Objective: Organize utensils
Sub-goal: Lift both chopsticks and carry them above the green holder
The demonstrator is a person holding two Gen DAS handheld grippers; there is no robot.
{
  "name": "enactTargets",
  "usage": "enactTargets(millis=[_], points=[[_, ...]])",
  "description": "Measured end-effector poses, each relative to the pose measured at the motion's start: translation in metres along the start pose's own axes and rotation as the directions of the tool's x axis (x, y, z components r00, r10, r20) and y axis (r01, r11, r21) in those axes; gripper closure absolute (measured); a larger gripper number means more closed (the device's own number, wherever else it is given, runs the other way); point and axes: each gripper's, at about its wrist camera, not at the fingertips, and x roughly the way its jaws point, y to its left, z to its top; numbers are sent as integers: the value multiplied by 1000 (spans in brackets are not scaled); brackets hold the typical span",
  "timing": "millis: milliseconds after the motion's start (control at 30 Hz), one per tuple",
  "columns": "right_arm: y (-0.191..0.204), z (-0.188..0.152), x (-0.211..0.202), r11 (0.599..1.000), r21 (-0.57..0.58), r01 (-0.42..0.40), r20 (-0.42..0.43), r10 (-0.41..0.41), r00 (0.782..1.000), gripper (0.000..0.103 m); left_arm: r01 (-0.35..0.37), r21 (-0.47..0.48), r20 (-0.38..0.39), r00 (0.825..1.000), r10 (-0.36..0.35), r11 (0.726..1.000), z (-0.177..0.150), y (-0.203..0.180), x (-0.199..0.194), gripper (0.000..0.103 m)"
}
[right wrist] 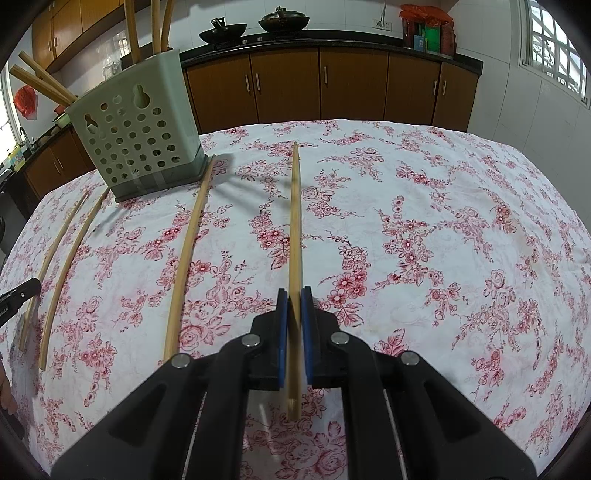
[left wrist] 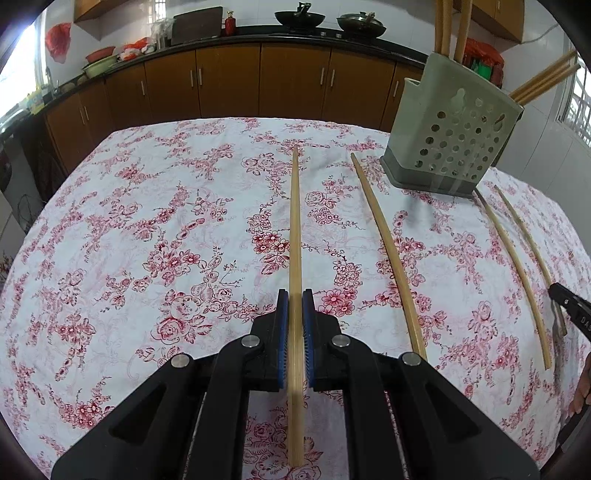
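Two claws, each clenched on one chopstick: left claw (left wrist: 295, 295) grips chopstick (left wrist: 294, 221); right claw (right wrist: 294, 293) grips another chopstick (right wrist: 294, 221). Perforated holder (right wrist: 136, 136) stands ahead-left of the right claw.

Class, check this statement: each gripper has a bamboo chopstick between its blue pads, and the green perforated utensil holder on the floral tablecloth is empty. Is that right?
Not quite. The utensil holder is not empty: the right wrist view shows several chopsticks standing in it. The rest holds: the left gripper and the right gripper each have a chopstick between the blue pads, and the holder sits on the floral tablecloth.
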Motion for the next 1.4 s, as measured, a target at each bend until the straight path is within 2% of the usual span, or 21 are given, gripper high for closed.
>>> enactTargets(millis=[233, 300, 433, 567, 700, 933, 1067, 1200, 1267, 1300, 1400], points=[[-5, 1, -4, 1000, 5, -28, -4, 28, 1000, 95, -16, 49, -4, 1000, 16, 999, -4, -3, -5, 94], [-8, 4, -16, 999, 15, -42, 37, 41, 998, 95, -12, 51, 11, 1000, 11, 999, -2, -3, -13, 94], [-9, 18, -50, 998, 14, -59, 144, 57, 988, 95, 8, 51, 112, 994, -13, 999, 13, -1, -49, 95], [-7, 36, -88, 998, 2, -63, 269, 60, 961, 95, 35, 22, 214, 976, -39, 999, 32, 5, -82, 95], [-8, 49, -113, 997, 6, -78, 353, 71, 933, 95, 65, -6, 293, 954, -61, 998, 55, 3, -107, 95], [-5, 68, -139, 996, -6, -87, 443, 81, 893, 95, 69, 26, 330, 941, -74, 997, 76, -7, -118, 95], [-1, 80, -163, 989, -23, -149, 477, 141, 867, 95, 98, 56, 350, 930, -112, 994, 79, -15, -133, 95], [6, 96, -195, 966, -62, -249, 509, 245, 825, 95, 181, 73, 373, 907, -195, 981, 87, -25, -155, 95], [11, 104, -210, 956, -82, -283, 533, 282, 798, 95, 203, 84, 406, 887, -220, 976, 93, -33, -168, 95], [14, 108, -215, 952, -91, -292, 546, 293, 785, 95, 205, 96, 436, 871, -226, 974, 99, -40, -175, 95], [27, 125, -224, 952, -113, -283, 578, 295, 761, 95, 208, 107, 504, 831, -233, 972, 115, -55, -190, 95]])
